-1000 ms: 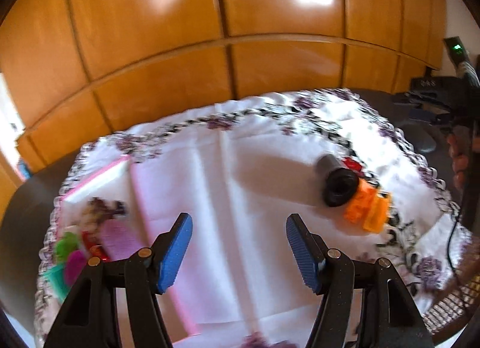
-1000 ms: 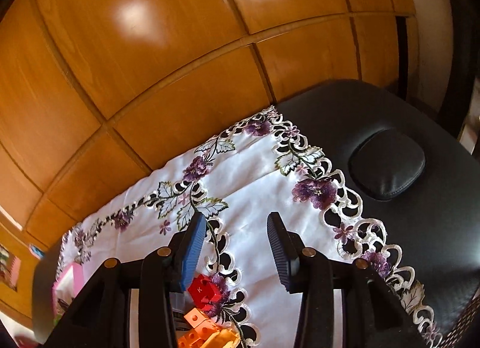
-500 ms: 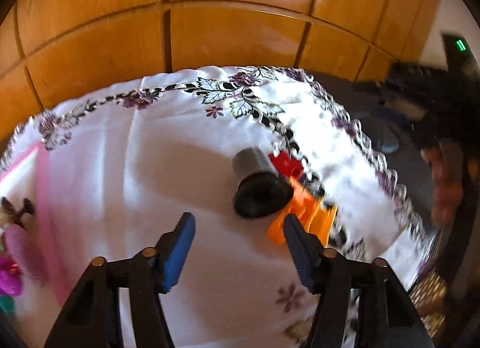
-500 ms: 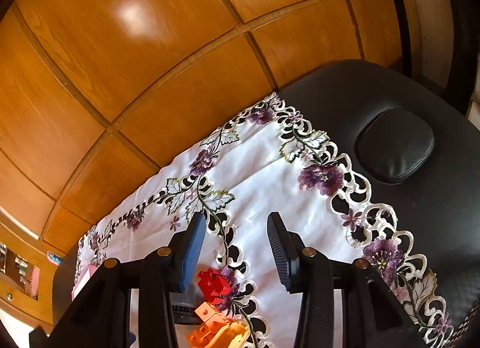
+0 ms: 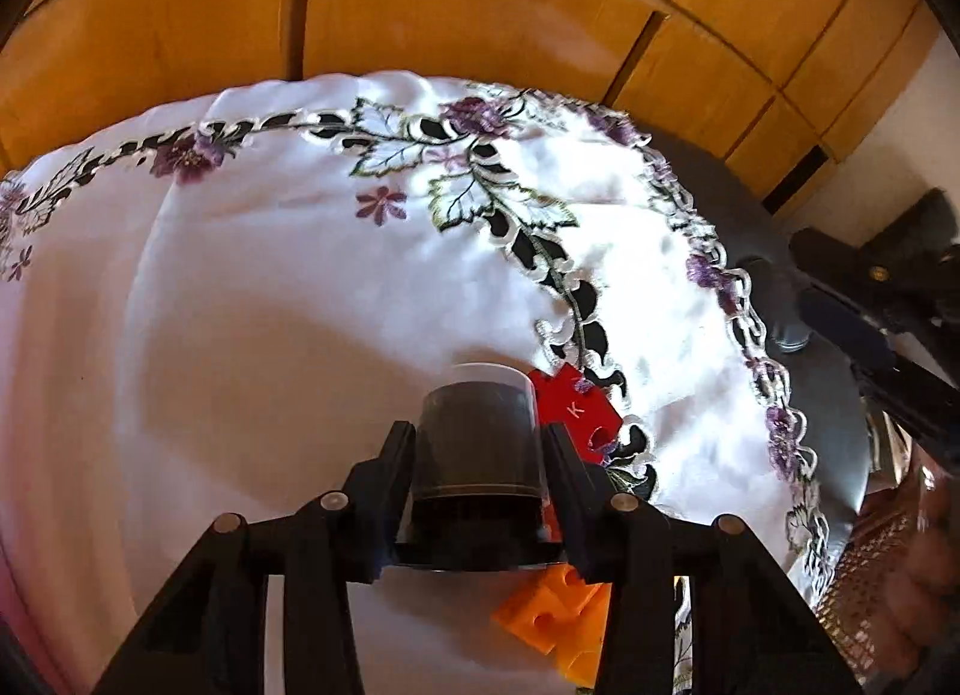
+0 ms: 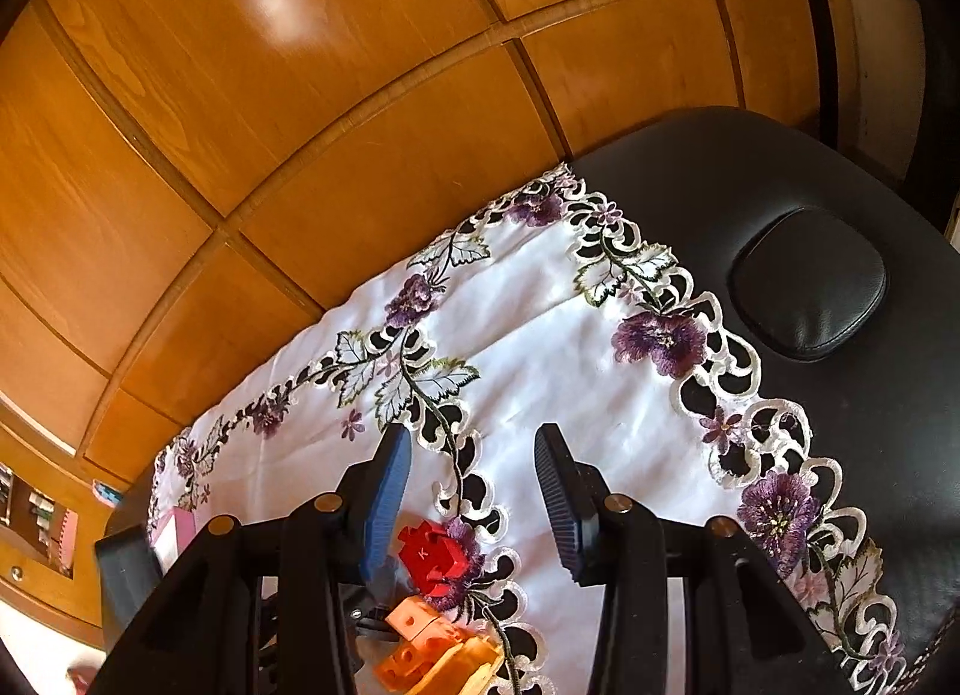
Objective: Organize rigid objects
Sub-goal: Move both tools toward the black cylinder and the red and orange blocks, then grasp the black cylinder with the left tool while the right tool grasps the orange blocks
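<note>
My left gripper (image 5: pixel 478 443) is shut on a black cylindrical canister (image 5: pixel 477 443) with a clear sleeve, which lies on the white embroidered cloth (image 5: pixel 270 335). A red block (image 5: pixel 573 410) marked K lies just right of it, and orange blocks (image 5: pixel 555 620) lie below it. My right gripper (image 6: pixel 474 479) is open and empty, held above the cloth (image 6: pixel 540 371). The red block (image 6: pixel 435 557) and the orange blocks (image 6: pixel 432 650) lie near its left finger, low in the right wrist view.
The cloth covers a black padded table (image 6: pixel 840 395) with a round cushion (image 6: pixel 807 284). Wooden cabinet doors (image 6: pixel 300 95) stand behind. The right gripper shows at the right edge of the left wrist view (image 5: pixel 888 311). A pink box (image 6: pixel 174 533) sits far left.
My left gripper moved forward to the black canister and closed on it. The right gripper stayed open and drifted only slightly.
</note>
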A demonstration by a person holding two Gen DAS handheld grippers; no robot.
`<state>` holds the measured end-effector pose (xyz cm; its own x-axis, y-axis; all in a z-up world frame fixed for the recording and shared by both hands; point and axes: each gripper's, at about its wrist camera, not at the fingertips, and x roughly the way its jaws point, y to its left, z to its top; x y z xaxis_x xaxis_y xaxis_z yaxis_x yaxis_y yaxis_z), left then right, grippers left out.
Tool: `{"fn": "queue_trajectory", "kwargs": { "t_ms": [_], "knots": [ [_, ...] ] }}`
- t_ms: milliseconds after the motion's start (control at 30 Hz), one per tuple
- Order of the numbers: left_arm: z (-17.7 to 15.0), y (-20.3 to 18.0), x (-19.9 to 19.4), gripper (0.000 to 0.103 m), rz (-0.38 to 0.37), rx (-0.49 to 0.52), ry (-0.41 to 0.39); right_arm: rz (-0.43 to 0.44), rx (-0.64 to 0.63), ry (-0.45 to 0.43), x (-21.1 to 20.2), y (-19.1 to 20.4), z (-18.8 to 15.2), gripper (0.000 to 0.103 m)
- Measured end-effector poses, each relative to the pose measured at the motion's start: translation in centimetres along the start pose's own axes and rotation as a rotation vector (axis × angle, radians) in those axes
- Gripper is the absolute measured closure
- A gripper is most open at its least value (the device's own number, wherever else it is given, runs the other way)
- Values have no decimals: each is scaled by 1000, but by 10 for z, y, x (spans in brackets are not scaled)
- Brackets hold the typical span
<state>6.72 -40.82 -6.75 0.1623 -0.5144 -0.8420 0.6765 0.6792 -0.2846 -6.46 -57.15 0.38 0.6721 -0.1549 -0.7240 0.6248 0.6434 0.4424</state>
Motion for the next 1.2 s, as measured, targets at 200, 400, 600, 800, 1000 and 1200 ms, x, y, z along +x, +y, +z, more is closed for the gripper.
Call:
{"fn": "queue_trajectory", "kwargs": {
  "t_ms": [200, 400, 600, 800, 1000, 1200],
  "knots": [
    [-25, 30, -30, 60, 60, -37, -58, -1, -20, 22, 5, 3, -1, 60],
    [-68, 42, -62, 59, 125, 22, -102, 7, -30, 60, 12, 5, -4, 60],
    [-86, 33, -66, 59, 160, 107, -145, 5, -63, 109, 22, 11, -9, 60],
    [-87, 37, -64, 56, 155, 81, -152, 21, -124, 227, 41, 22, -21, 60],
    [-96, 36, -71, 59, 162, 86, -173, 11, -159, 265, 47, 26, -27, 60],
    [-101, 32, -71, 59, 177, 126, -173, 10, -178, 295, 50, 30, -31, 60]
  ]
}}
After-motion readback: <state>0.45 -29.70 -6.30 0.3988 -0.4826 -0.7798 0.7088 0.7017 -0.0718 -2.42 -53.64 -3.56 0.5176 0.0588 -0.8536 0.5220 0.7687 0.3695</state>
